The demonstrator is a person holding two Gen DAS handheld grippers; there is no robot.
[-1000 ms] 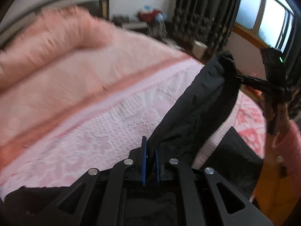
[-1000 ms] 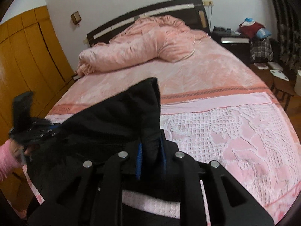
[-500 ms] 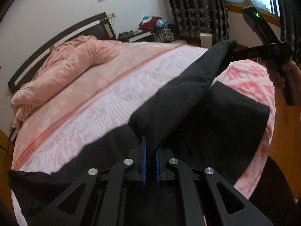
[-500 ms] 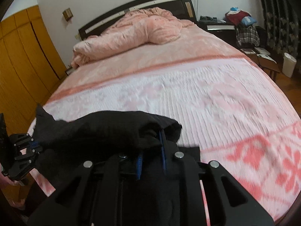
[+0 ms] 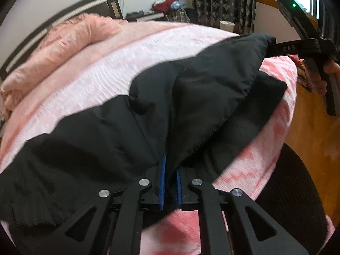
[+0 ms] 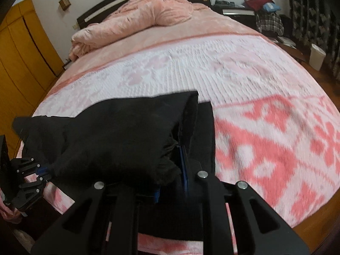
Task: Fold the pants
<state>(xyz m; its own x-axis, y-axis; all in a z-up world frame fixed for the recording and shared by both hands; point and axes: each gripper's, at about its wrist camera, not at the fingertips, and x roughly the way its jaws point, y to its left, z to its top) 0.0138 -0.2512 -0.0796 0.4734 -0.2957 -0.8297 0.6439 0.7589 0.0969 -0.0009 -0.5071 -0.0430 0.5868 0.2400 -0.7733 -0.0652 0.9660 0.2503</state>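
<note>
The black pants (image 5: 191, 97) cover much of both wrist views, and motion blur smears the bed (image 6: 212, 68) and its pink blanket. In the right wrist view cloth drapes over the right gripper (image 6: 172, 170), hiding one blue pad, though its jaws pinch a bunched corner. The left gripper (image 5: 170, 182) has its jaws clenched on a fold of the same cloth. The pants stretch between both jaws, the upper layer lifted over the layer lying on the bed's near edge. A hand (image 5: 318, 78) grips the right tool's handle.
</note>
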